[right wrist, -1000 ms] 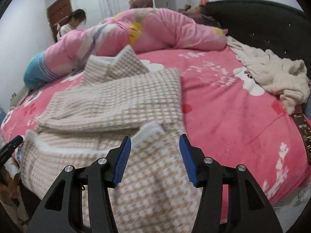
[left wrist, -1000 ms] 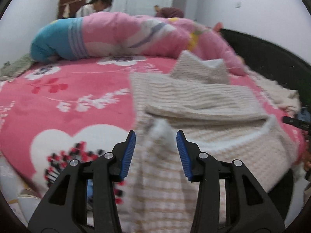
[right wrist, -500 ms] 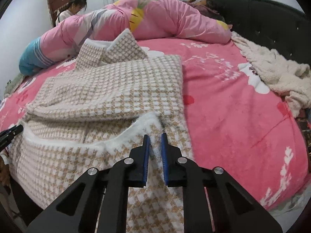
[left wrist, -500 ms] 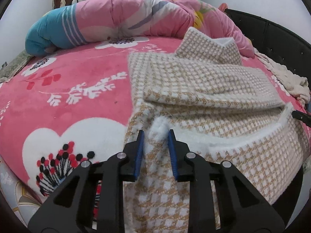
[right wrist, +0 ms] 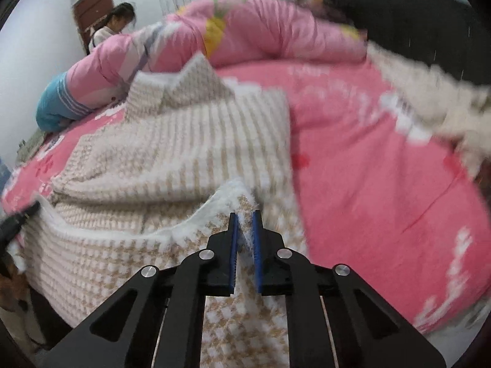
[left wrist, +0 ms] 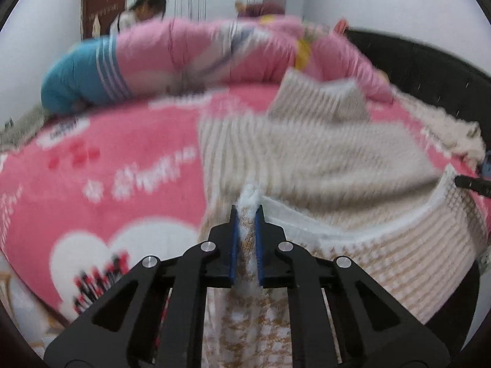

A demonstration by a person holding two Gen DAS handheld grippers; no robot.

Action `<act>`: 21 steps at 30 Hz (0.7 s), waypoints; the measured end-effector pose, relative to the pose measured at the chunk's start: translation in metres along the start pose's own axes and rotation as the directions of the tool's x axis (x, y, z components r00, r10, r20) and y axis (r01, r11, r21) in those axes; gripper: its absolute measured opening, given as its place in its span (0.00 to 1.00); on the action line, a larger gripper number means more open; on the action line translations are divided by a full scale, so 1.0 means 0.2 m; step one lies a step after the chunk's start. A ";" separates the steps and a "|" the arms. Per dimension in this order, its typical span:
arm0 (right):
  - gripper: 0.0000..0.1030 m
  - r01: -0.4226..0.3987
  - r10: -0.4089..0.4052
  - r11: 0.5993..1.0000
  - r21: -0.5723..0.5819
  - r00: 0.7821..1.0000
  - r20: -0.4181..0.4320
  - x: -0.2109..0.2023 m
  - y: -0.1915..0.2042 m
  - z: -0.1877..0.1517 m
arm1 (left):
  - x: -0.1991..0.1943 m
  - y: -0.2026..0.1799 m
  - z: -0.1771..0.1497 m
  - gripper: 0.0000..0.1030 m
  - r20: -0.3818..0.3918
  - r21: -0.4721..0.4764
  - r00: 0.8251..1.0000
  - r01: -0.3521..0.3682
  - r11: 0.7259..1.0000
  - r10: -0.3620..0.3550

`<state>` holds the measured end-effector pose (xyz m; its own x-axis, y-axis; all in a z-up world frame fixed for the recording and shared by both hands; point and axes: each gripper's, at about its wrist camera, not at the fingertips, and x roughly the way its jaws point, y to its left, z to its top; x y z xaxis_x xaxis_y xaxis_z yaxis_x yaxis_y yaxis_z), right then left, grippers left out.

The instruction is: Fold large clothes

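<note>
Left claw: closed on the near hem of the checked coat, the blue pads pressed against a pinch of beige-and-white cloth with its white fleecy edge poking up between the fingertips.
Right claw: also clamped shut on the coat, gripping the other near corner, where the white lining curls over just ahead of the pads.
Coat: it lies on the bed beyond both claws, its sleeves folded across the body and the collar standing up at the far end; the near hem hangs over the bed's edge below the claws (the weave is blurred in both views).
Stretch between the claws: in the left wrist view the fleecy hem runs from the pads off to the right; in the right wrist view it runs off to the left.
Bedspread: pink with white flowers, spreading to the left of the left claw and to the right of the right claw.
Quilt: a rolled pink and blue bundle lying well beyond the coat, across the far side of the bed.
Cream blanket: crumpled far ahead and to the right of the right claw, beside the dark headboard.
Person: stands behind the quilt, far ahead and to the left.
</note>
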<state>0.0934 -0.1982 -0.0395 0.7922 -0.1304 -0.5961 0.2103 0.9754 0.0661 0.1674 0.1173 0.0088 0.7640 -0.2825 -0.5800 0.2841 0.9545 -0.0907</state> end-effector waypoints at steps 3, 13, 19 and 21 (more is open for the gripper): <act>0.09 0.008 -0.008 1.000 0.001 0.997 0.080 -0.08 -0.01 0.11 | -0.07 -0.01 0.14 0.09 0.088 0.010 0.996 -0.002 1.000 0.001; 0.10 0.046 -0.047 0.999 -0.018 0.995 -0.084 0.37 -0.03 -0.01 | 0.35 0.08 -0.05 0.10 -0.064 0.035 0.996 -0.058 0.998 0.060; 0.21 0.055 -0.053 0.998 0.038 0.998 -0.040 0.16 -0.05 0.04 | 0.31 0.07 -0.04 0.12 -0.043 0.051 0.997 -0.065 0.997 0.068; 0.22 0.001 -0.002 0.999 0.048 1.000 0.017 0.02 -0.02 0.05 | 0.31 0.08 -0.04 0.13 -0.042 0.054 0.997 -0.064 0.997 0.066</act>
<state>0.1018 -0.2047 -0.0347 0.8016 -0.1351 -0.5823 0.2384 0.9656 0.1042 0.2143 0.1150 -0.0354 0.7561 -0.2148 -0.6181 0.2659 0.9640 -0.0098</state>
